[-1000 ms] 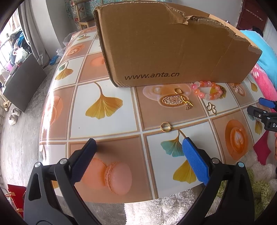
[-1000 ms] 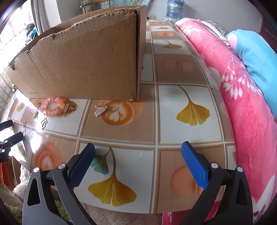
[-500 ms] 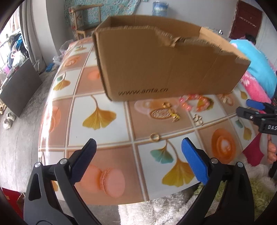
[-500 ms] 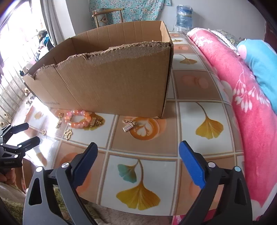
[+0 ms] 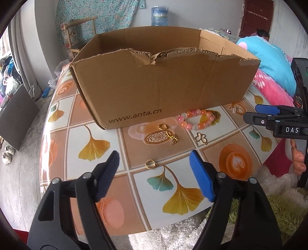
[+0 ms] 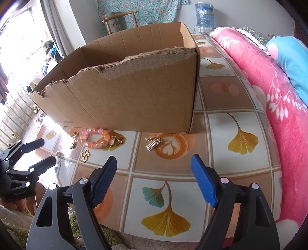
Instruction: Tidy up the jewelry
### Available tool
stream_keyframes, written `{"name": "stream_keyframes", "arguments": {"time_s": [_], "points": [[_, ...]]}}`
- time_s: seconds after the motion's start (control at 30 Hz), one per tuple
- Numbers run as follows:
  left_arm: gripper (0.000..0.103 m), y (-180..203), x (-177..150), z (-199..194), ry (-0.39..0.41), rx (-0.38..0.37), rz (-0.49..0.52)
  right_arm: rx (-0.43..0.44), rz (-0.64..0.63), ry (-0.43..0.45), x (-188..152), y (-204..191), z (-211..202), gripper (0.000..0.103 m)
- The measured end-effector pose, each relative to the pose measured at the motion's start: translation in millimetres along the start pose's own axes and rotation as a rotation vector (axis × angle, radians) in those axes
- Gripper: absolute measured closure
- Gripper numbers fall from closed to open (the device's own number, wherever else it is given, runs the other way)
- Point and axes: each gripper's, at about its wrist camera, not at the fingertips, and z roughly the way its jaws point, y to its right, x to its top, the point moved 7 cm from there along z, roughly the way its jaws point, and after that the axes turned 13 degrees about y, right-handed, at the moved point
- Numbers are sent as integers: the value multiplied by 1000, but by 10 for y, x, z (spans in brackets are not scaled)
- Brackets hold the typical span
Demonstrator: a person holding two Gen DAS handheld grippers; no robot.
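Observation:
An open cardboard box [image 5: 159, 86] stands on the tiled table [image 5: 92, 134]; it also shows in the right wrist view [image 6: 134, 92]. In front of it lie a pink bead bracelet [image 5: 196, 119], a gold ring [image 5: 150, 164], a gold pendant [image 5: 174, 139], a gold clover charm [image 5: 201, 138] and a gold bar charm [image 6: 153, 144]. The bracelet shows too in the right wrist view [image 6: 95, 137]. My left gripper [image 5: 154, 173] is open and empty, hovering just short of the ring. My right gripper [image 6: 154, 175] is open and empty near the table's front edge.
A pink floral blanket [image 6: 273, 96] and a blue pillow [image 6: 292, 57] lie along the table's right side. A white fluffy rug [image 5: 279, 182] lies below the front edge. A chair [image 5: 77, 38] and a water bottle [image 5: 158, 15] stand behind the box.
Both grippers have pulled back and risen, so the box's inside now shows. The jewelry has not moved. Both grippers stay open.

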Motion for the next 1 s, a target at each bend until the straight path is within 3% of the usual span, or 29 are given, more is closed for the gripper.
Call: {"name": "stream_keyframes", "arguments": {"time_s": [0.43, 0.8, 1.0], "points": [[72, -60, -112, 140, -81, -11, -21, 61, -36, 16, 5, -186, -6, 33], [92, -55, -111, 180, -73, 13, 27, 76, -52, 28, 18, -262, -28, 33], [92, -27, -112, 164, -67, 16, 32, 55, -48, 44, 57, -192, -49, 38]]}}
